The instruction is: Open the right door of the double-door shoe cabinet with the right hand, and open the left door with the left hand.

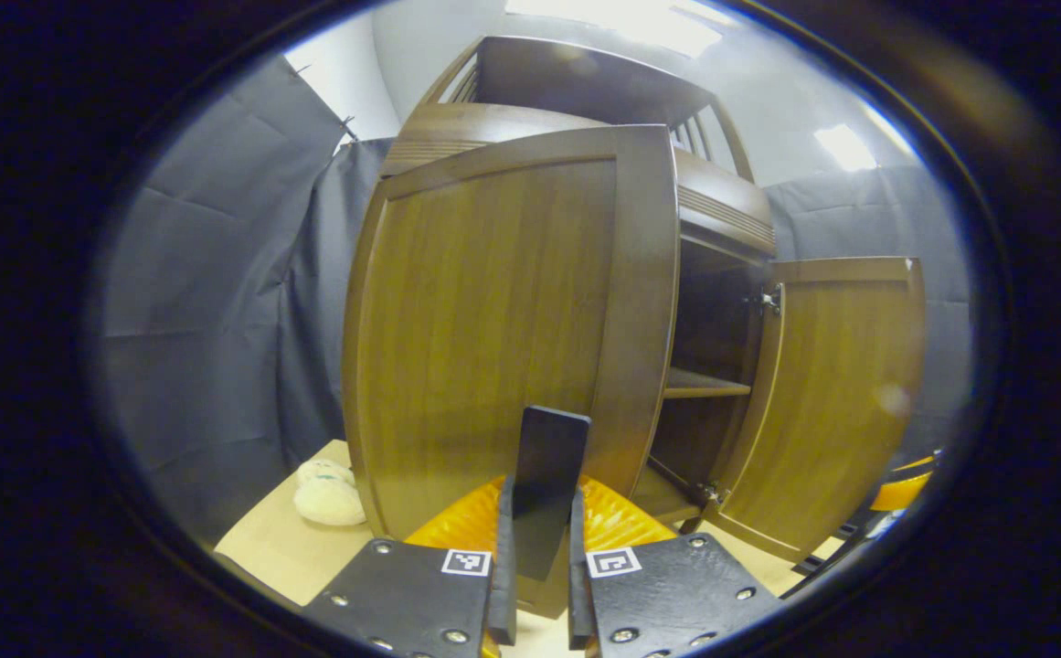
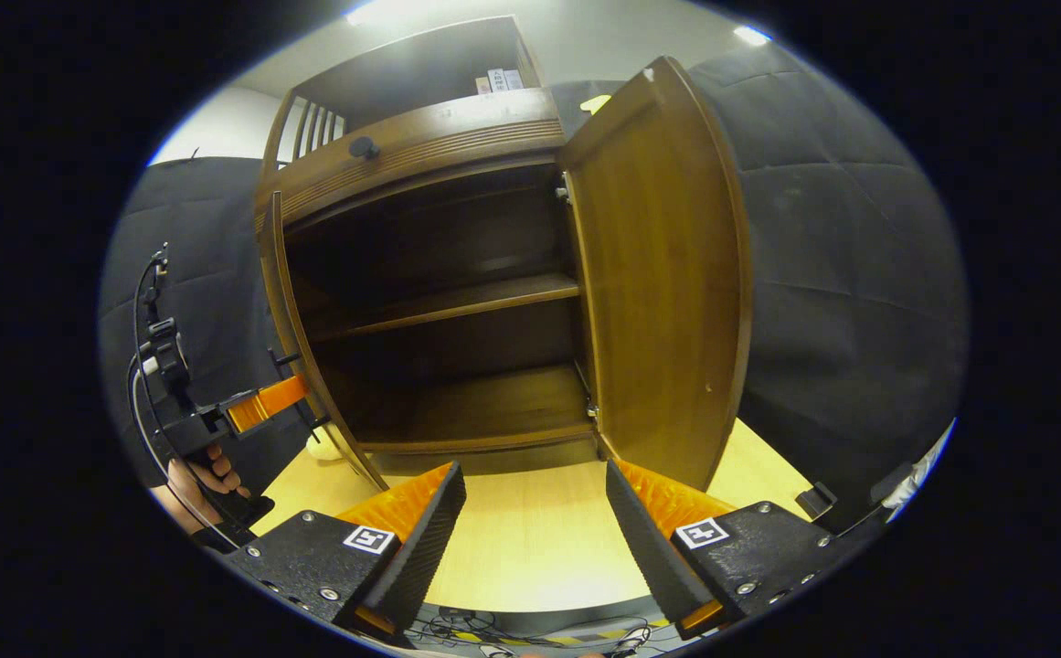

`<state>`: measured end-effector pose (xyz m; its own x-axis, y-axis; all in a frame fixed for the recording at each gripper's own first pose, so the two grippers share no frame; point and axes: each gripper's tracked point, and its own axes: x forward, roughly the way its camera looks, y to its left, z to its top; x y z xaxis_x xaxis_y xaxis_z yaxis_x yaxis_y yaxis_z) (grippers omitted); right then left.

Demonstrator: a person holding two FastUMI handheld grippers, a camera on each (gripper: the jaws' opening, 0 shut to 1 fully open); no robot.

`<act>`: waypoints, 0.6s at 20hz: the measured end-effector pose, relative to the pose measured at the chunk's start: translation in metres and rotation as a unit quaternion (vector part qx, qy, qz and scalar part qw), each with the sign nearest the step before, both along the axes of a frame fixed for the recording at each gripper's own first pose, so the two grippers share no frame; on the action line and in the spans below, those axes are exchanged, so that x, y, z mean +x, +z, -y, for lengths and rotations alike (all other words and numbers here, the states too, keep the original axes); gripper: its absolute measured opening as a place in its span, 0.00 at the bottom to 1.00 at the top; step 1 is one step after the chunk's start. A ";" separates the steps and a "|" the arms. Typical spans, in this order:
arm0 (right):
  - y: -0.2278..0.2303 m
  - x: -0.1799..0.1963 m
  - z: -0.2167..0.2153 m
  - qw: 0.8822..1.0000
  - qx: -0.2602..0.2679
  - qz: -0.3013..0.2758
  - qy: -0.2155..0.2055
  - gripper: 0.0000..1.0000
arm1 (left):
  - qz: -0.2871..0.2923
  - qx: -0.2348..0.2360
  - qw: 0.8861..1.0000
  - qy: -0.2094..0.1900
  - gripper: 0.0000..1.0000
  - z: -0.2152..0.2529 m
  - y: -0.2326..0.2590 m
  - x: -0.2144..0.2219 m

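Shoe cabinet [image 2: 429,302] stands on the desk [image 2: 530,548], both doors swung out. Right door [image 2: 667,274] wide open, hinged at the cabinet's right side; inner shelf [image 2: 457,306] exposed. Left door [image 1: 503,329] partly open, seen edge-on in the right gripper view. Left gripper [image 1: 537,539]: fingers closed on the door's dark handle [image 1: 548,475]. Right gripper [image 2: 530,539]: fingers spread apart, holding nothing, in front of the cabinet. Plush toy [image 1: 329,493] on the desk just left of the cabinet.

Brown wooden shoe cabinet [image 2: 420,302] — right door [image 2: 667,274] wide open, left door [image 1: 503,329] part-open.
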<state>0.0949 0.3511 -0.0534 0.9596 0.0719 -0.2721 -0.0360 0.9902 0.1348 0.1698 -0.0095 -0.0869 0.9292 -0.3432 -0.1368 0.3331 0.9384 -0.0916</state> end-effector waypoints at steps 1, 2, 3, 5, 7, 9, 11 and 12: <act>-0.003 0.000 -0.007 1.000 -0.001 0.000 0.003 0.92 | 0.001 0.000 1.000 -0.002 0.21 0.000 0.001 0.001; -0.005 0.001 -0.013 1.000 -0.002 0.000 0.005 0.92 | 0.003 -0.001 1.000 -0.003 0.17 0.001 0.003 0.001; -0.006 0.001 -0.019 1.000 -0.001 0.001 0.006 0.95 | 0.005 -0.002 1.000 -0.003 0.23 -0.001 0.004 0.000; -0.006 0.002 -0.033 1.000 0.002 0.007 0.009 0.92 | 0.011 -0.005 1.000 0.000 0.23 -0.003 0.006 -0.004; -0.005 0.005 -0.046 1.000 0.001 0.011 0.014 0.92 | 0.014 -0.002 1.000 0.009 0.19 -0.005 0.006 -0.008; -0.004 0.008 -0.058 1.000 -0.003 0.011 0.023 0.95 | 0.018 0.000 1.000 0.023 0.23 -0.001 0.010 -0.011; -0.004 0.013 -0.070 0.999 -0.006 0.008 0.038 0.95 | 0.023 0.014 0.999 0.041 0.17 0.006 0.012 -0.014; -0.004 0.016 -0.076 0.999 -0.006 0.007 0.045 0.96 | 0.026 0.021 0.998 0.045 0.17 0.007 0.017 -0.016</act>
